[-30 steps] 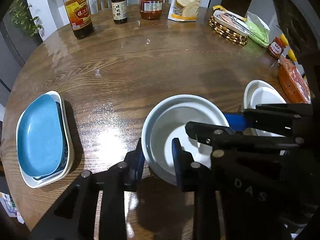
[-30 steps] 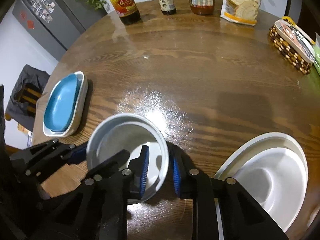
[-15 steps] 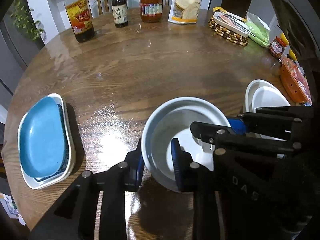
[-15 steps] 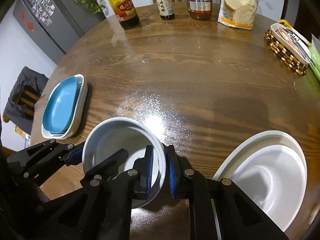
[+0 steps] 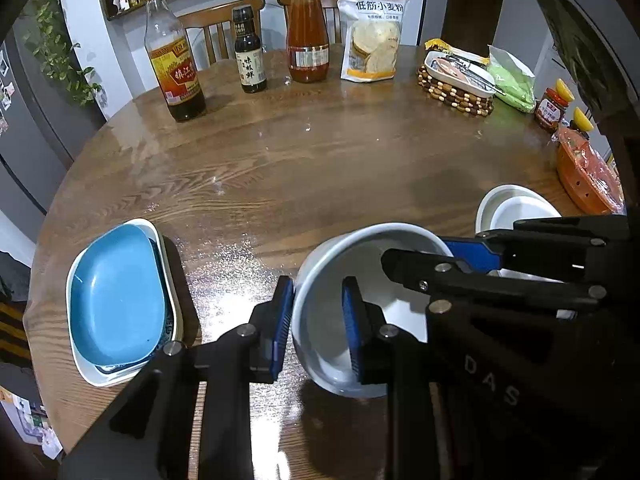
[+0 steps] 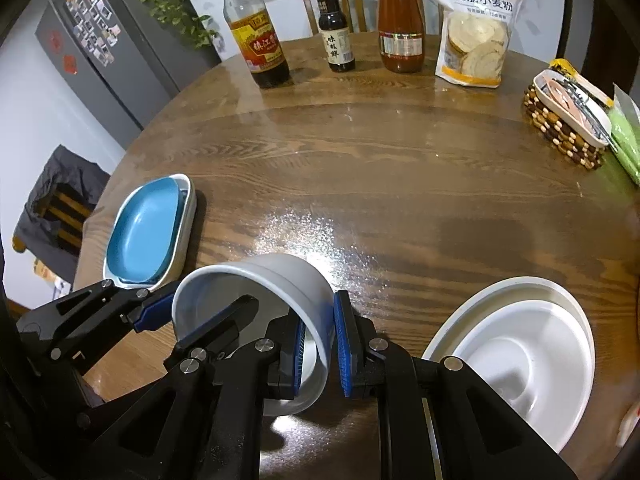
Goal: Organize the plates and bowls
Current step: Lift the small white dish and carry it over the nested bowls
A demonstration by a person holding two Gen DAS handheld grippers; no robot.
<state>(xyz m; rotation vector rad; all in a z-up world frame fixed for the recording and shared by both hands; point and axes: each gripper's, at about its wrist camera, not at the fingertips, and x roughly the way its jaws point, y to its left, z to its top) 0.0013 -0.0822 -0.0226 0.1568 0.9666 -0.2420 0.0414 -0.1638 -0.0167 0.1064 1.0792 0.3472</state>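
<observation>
A white bowl (image 5: 332, 320) (image 6: 280, 280) hangs above the round wooden table, tilted, held by both grippers. My left gripper (image 5: 316, 328) is shut on its left rim. My right gripper (image 6: 320, 352) is shut on its right rim, and it shows in the left wrist view (image 5: 472, 256) too. A stack of white bowls (image 6: 520, 356) (image 5: 516, 212) sits on the table to the right. A blue plate (image 5: 116, 300) (image 6: 144, 232) lies in a white dish (image 5: 96, 376) at the left.
Along the far edge stand a vinegar bottle (image 5: 174, 60), a small dark bottle (image 5: 250, 56), a red sauce jar (image 5: 307, 36) and a flour bag (image 5: 374, 36). A beaded trivet with a dish (image 5: 456, 80) and an orange lidded pot (image 5: 588, 176) are at the right.
Both grippers have lifted the white bowl off the table and tilted it. The views have risen, so the far bottles and the wall show more fully.
</observation>
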